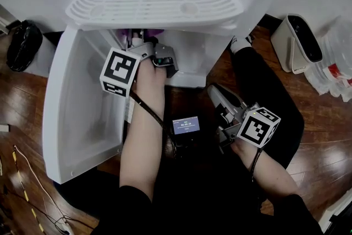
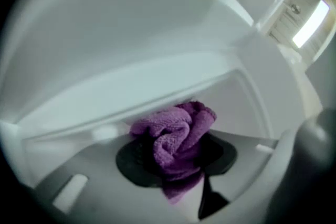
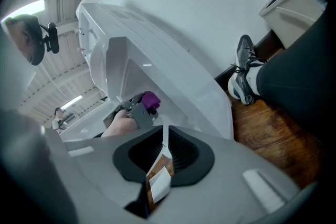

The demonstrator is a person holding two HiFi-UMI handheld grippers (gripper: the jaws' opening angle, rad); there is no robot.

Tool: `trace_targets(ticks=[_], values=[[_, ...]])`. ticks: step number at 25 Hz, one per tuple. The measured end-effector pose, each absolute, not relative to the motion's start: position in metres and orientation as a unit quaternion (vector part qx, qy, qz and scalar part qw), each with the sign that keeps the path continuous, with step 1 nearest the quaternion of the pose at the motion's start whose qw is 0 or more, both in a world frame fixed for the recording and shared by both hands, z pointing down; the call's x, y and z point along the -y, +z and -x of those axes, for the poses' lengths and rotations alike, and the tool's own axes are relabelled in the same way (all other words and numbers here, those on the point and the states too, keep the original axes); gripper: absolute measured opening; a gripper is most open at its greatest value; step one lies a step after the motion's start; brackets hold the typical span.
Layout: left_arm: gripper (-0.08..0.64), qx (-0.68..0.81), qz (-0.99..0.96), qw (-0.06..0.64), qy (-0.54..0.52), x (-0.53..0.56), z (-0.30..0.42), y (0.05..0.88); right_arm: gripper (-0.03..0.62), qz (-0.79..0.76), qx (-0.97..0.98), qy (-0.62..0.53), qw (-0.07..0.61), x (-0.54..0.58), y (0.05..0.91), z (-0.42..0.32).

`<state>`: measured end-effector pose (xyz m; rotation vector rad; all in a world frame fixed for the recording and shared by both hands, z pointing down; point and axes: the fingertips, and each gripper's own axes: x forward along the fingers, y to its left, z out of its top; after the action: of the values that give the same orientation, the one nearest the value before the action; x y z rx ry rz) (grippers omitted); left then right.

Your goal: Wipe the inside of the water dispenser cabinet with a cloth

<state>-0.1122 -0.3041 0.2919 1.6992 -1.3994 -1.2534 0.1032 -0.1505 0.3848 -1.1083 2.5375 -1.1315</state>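
Purple cloth tight between jaws of left claw; both inside cabinet

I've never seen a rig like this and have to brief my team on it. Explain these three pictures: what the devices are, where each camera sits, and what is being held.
There is no robot here. A person holds a two-jaw gripper in each hand, and the cubes with square markers are part of those grippers.

The head view comes from a camera on the person's head, looking steeply down. It shows a white water dispenser standing on a wooden floor, with its cabinet door swung open.

The other two pictures come from cameras riding on the grippers, each looking along its own jaws.

The left gripper reaches into the cabinet. Its jaws are shut on a bunched purple cloth.

The right gripper hangs outside the cabinet, jaws shut with nothing between them. Its view looks towards the open cabinet and shows the left gripper with the cloth.
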Motion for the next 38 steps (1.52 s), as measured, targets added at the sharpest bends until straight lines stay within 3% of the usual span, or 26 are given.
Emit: trace_targets(ticks=[5,8,9,12,19,26,34,38], values=[[0.181,0.506,-0.599,0.33,-0.526,0.264,0.126,0.297,0.034,0.351,-0.856,-0.373,0.064,0.144,0.386,-0.088],[0.181,0.48,-0.61,0.321,-0.543,0.28,0.125,0.261,0.034,0.356,-0.854,-0.375,0.061,0.144,0.39,-0.09],[0.15,0.476,-0.612,0.318,-0.546,0.284,0.124,0.253,0.034,0.358,-0.853,-0.375,0.061,0.144,0.39,-0.091],[0.165,0.485,-0.617,0.306,-0.539,0.284,0.123,0.251,0.034,0.358,-0.852,-0.377,0.062,0.144,0.39,-0.091],[0.17,0.551,-0.622,0.288,-0.477,0.269,0.133,0.299,0.034,0.351,-0.852,-0.384,0.06,0.143,0.393,-0.089],[0.172,0.552,-0.63,0.312,-0.449,0.337,0.109,0.329,0.034,0.363,-0.848,-0.383,0.048,0.142,0.401,-0.092],[0.176,0.559,-0.558,0.397,-0.467,0.253,0.125,0.413,0.034,0.344,-0.857,-0.381,0.046,0.14,0.398,-0.078],[0.175,0.571,-0.565,0.406,-0.435,0.28,0.128,0.436,0.034,0.35,-0.855,-0.381,0.042,0.139,0.401,-0.081]])
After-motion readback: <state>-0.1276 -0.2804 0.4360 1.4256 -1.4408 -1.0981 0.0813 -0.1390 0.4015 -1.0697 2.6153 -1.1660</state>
